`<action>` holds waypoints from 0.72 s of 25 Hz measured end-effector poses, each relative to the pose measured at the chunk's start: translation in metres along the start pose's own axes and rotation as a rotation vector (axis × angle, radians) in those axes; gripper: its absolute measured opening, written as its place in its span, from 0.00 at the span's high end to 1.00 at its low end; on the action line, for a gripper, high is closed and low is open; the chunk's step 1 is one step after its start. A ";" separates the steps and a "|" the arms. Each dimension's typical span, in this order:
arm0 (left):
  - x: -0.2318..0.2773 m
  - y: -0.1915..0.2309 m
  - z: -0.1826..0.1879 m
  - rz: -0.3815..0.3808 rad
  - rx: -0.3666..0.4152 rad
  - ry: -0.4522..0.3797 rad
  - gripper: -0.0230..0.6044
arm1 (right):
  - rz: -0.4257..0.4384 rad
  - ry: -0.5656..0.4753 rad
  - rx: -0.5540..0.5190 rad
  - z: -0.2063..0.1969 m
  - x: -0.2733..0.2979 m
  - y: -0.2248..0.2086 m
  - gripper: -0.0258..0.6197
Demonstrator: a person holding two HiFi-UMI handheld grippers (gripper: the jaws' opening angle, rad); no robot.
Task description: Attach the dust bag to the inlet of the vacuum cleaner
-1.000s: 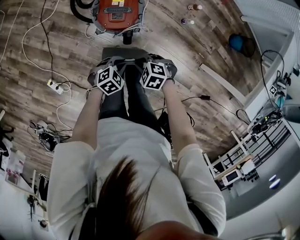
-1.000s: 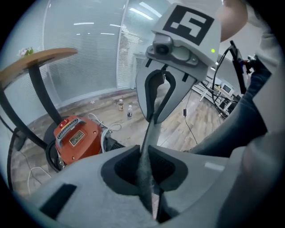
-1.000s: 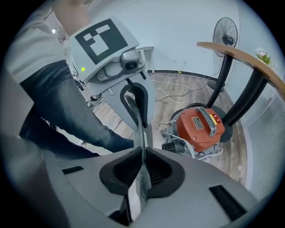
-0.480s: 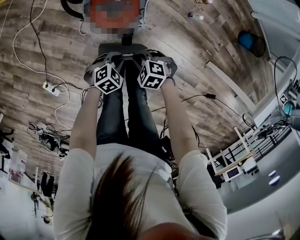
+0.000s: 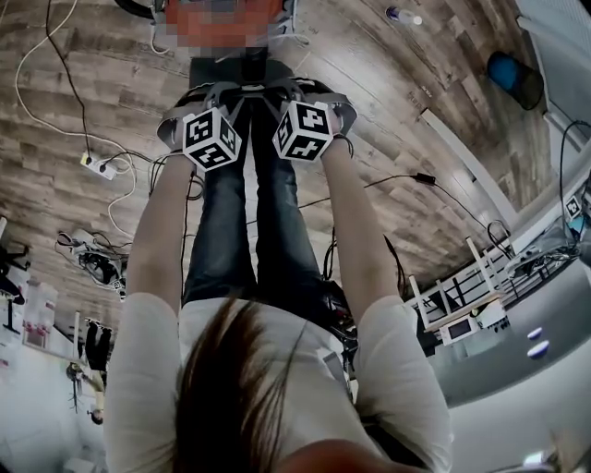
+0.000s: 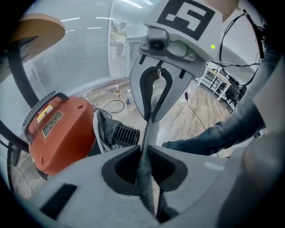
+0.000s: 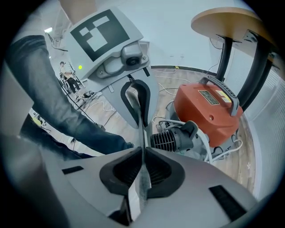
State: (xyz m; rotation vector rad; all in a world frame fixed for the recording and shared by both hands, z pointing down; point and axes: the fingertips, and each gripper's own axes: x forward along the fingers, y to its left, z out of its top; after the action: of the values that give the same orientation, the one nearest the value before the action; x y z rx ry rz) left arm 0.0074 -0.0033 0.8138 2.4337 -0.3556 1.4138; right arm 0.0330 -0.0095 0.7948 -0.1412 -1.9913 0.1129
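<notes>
I hold the grey dust bag [image 5: 226,70] flat between both grippers, low in front of the orange vacuum cleaner [image 6: 58,129]. My left gripper [image 6: 144,153] is shut on the bag's thin edge [image 6: 143,171]. My right gripper [image 7: 143,153] is shut on the opposite edge [image 7: 140,182]. Each gripper view shows the other gripper across the sheet, also clamped on it. The vacuum's black ribbed inlet [image 7: 171,140] points toward the bag, a short way off. In the head view the grippers [image 5: 222,90] [image 5: 288,88] sit side by side, with the vacuum blurred at the top edge.
A white power strip [image 5: 102,166] and loose cables lie on the wood floor at the left. A white hose [image 7: 218,147] coils round the vacuum. A round table on black legs [image 7: 231,26] stands over it. The person's legs [image 5: 249,212] are directly under the grippers. Bottles [image 5: 406,16] stand beyond.
Both grippers have sunk toward the floor with the bag, side by side. The vacuum has slid to the top edge of the head view as the person leans down. Both grips are unchanged.
</notes>
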 end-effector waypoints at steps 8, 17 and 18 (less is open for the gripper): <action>0.009 0.005 0.002 -0.008 -0.028 0.014 0.89 | 0.008 0.021 0.001 -0.006 0.004 -0.007 0.91; 0.012 0.015 0.003 0.010 -0.020 0.014 0.89 | -0.009 0.022 -0.006 -0.006 0.005 -0.017 0.91; 0.012 0.016 0.003 0.014 -0.020 0.014 0.89 | -0.011 0.023 -0.008 -0.006 0.005 -0.018 0.91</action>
State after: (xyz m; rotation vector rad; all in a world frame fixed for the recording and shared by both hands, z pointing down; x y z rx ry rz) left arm 0.0099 -0.0203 0.8252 2.4090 -0.3824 1.4251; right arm 0.0359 -0.0263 0.8049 -0.1362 -1.9697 0.0956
